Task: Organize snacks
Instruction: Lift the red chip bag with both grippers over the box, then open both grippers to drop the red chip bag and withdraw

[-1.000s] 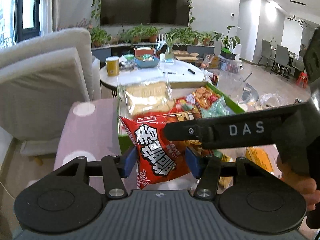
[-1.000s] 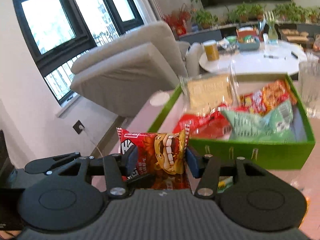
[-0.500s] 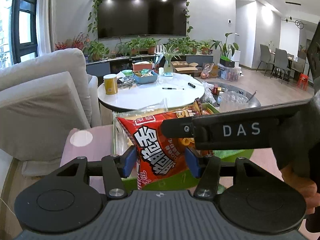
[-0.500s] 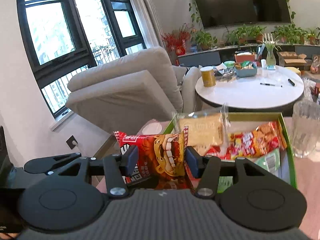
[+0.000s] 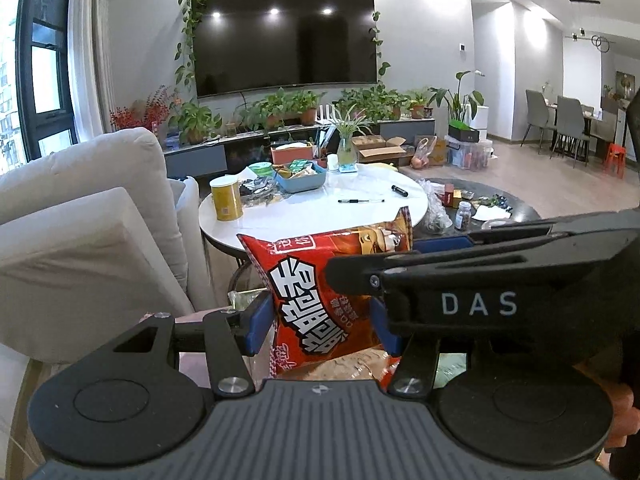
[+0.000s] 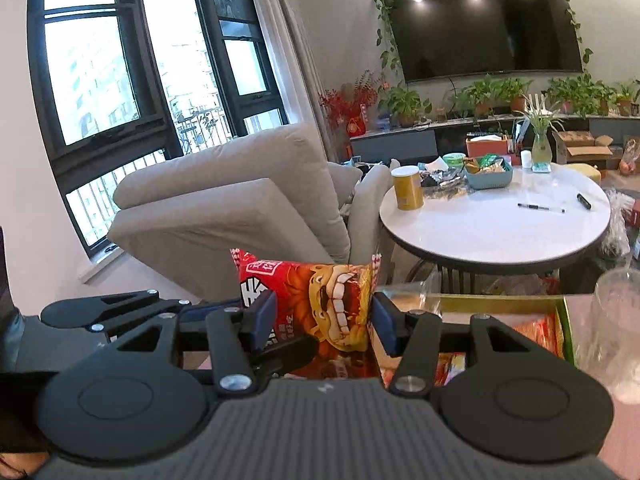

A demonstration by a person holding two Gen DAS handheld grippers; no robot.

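Observation:
A red snack bag [image 5: 316, 300] with white characters and a toothy monster face hangs in the air. My left gripper [image 5: 320, 320] is shut on it, blue pads pressing both sides. In the right wrist view the same red snack bag [image 6: 328, 304] sits between the pads of my right gripper [image 6: 324, 316], which is also shut on it. One black finger [image 5: 400, 276] of the right gripper crosses in front of the bag from the right. Low at the right lies the green snack box [image 6: 568, 332], holding a clear biscuit packet [image 6: 412, 300] and orange packets [image 6: 536, 328].
A clear glass jug [image 6: 612, 328] stands just right of the green box on the pink tablecloth [image 6: 624, 432]. A grey armchair [image 6: 240, 208] is at the left. Beyond it, a round white table [image 6: 492, 224] carries a yellow can [image 6: 408, 190], a blue bowl and pens.
Both grippers have lifted and drawn back with the red bag still held. The green box has sunk to the bottom of both views, and more of the room shows.

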